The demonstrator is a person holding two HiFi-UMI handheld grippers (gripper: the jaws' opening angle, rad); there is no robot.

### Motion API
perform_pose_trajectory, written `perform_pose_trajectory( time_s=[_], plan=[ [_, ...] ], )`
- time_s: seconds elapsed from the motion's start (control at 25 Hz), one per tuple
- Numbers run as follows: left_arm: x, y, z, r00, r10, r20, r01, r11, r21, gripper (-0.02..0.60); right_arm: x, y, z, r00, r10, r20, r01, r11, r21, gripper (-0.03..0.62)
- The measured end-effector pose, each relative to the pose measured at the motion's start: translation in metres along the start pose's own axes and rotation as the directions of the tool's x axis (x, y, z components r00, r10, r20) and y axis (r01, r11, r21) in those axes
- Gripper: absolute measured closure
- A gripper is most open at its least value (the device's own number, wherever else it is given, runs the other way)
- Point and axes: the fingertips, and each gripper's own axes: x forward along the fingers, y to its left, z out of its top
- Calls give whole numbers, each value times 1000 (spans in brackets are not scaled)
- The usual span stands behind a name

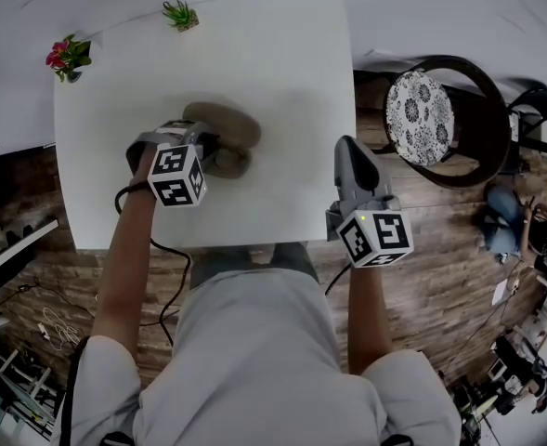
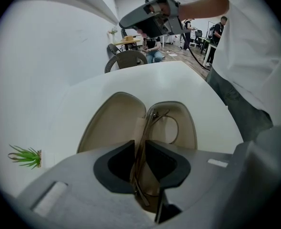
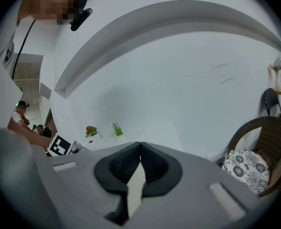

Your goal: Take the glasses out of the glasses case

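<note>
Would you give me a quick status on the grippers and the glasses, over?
Left gripper shut on thin brown-framed glasses inside open tan clamshell case. Right gripper shut, empty, over white table's right edge. Nothing blocking.

Grey left gripper [image 1: 215, 152], right gripper [image 1: 347, 149]; marker cubes [image 1: 178, 176]; black cable [image 1: 189, 268]; white shirt [image 1: 254, 360]

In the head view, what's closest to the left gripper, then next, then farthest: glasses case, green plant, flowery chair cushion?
1. Glasses case: at the left gripper, which grips the glasses inside.
2. Green plant: at the table's far edge.
3. Flowery chair cushion: off the table, far right.
</note>
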Motion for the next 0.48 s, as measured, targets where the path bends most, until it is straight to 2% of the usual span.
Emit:
perform_pose_trajectory(
  time_s=[0.48],
  plan=[
    [1,-2,0,999,34,-35,-31,997,65,539,-7,3,4,1000,8,10,-8,1000,-1,591]
  ],
)
